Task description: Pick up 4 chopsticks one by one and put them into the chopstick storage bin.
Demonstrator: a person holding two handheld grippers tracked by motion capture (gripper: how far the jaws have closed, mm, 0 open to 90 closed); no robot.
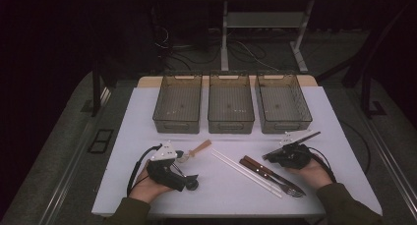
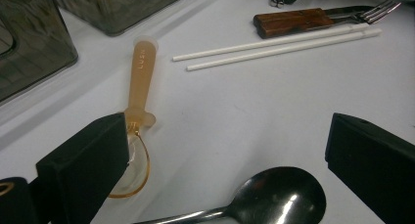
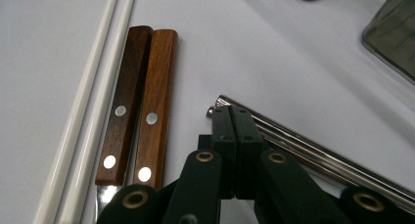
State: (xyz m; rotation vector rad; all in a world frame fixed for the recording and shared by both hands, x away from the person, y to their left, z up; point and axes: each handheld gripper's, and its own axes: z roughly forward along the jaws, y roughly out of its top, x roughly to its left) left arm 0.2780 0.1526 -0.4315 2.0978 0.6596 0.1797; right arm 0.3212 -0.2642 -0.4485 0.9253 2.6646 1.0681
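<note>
My left gripper (image 1: 187, 173) rests on the white table (image 1: 221, 190) with its jaws wide open (image 2: 230, 131). The bowl of a metal spoon (image 2: 279, 197) lies between them, untouched. An amber plastic spoon (image 2: 139, 87) lies just beyond the left jaw (image 1: 199, 149). My right gripper (image 1: 268, 157) is shut with its pads pressed together (image 3: 231, 114) and nothing between them. A pair of metal chopsticks (image 3: 303, 148) lies on the table beside and under it. Two wood-handled pieces of cutlery (image 3: 142, 101) and a pair of white chopsticks (image 3: 93, 101) lie to its left.
Three dark see-through bins (image 1: 178, 123) (image 1: 231, 123) (image 1: 285, 123) stand in a row at the back of the table. The white chopsticks (image 1: 246, 171) and the wood-handled cutlery (image 1: 270, 173) lie between the two grippers. The table's front edge runs close under both hands.
</note>
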